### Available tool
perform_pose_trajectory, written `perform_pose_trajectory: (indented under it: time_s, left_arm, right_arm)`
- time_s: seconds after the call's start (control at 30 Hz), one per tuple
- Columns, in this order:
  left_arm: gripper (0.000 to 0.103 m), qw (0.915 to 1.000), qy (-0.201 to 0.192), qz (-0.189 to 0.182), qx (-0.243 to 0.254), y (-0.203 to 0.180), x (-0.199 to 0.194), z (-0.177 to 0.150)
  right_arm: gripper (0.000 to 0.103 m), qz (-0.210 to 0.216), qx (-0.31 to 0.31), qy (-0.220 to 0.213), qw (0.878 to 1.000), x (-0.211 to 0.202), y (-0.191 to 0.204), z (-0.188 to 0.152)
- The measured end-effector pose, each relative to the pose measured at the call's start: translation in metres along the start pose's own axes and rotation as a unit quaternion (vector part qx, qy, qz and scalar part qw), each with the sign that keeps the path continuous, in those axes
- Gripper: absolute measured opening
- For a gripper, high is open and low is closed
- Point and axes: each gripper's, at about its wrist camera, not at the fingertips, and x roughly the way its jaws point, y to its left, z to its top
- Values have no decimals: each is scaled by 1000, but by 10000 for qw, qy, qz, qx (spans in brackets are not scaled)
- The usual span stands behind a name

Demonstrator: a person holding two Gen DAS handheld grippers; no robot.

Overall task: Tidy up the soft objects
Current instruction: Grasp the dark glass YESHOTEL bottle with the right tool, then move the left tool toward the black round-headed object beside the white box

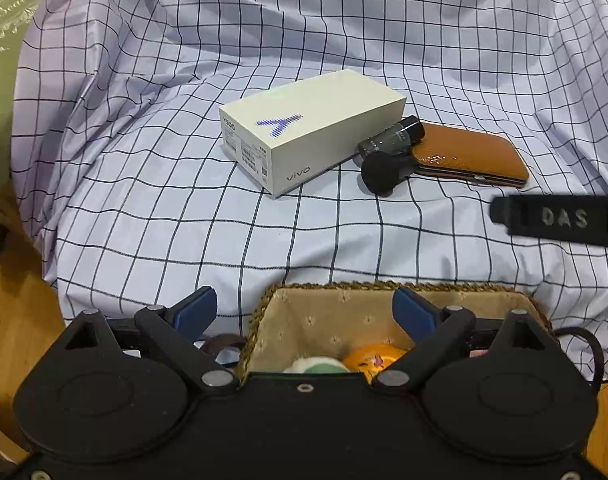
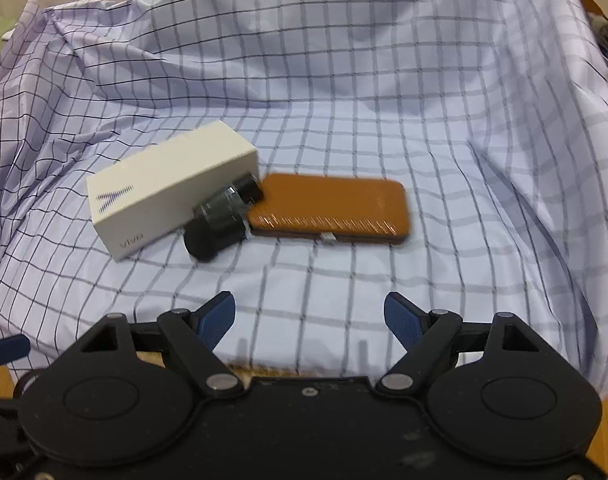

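A woven basket (image 1: 263,320) with flowered cloth lining sits at the near edge of the checked cloth. Inside it lie a white-and-green soft thing (image 1: 320,364) and an orange soft thing (image 1: 368,358), both partly hidden by the gripper body. My left gripper (image 1: 306,312) hangs open over the basket with nothing between its blue pads. My right gripper (image 2: 310,316) is open too, empty, above bare cloth short of the brown case (image 2: 332,208). One black finger (image 1: 560,218) of the right gripper reaches in from the right edge of the left wrist view.
On the checked cloth (image 1: 143,200) lie a white phone box (image 1: 304,132), a dark bottle (image 1: 392,136), a black round brush head (image 1: 384,172) and the brown leather case (image 1: 472,156), all close together. A green bag (image 1: 3,40) stands at far left. Wood shows lower left.
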Motion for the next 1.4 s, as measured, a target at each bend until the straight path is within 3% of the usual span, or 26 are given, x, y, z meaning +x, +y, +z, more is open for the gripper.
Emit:
perform_pose_trajectory:
  time_s: [0.3,0.67,1.07,1.23,1.4]
  left_arm:
    - [91,9996,217,-144,-139,6,20,10]
    - [91,9982,401,-316,-310,13,33,16]
    - [91,9972,449,-408,-437,20,39,18]
    - [91,9970,445,-392,-494,24,38,17]
    - [91,9968,461,-380,-538,26,38,16]
  right_arm:
    - [81,132,-667,-205,9975,37,40,29]
    - [81,145,-1228,-84,9923,87,68,57]
    - [81,65,-1680,87,9857,117,90,65]
    - [70,0,-1762,129,9843,122,95,63]
    - [70,66,-1665,134,9859,120,91,64]
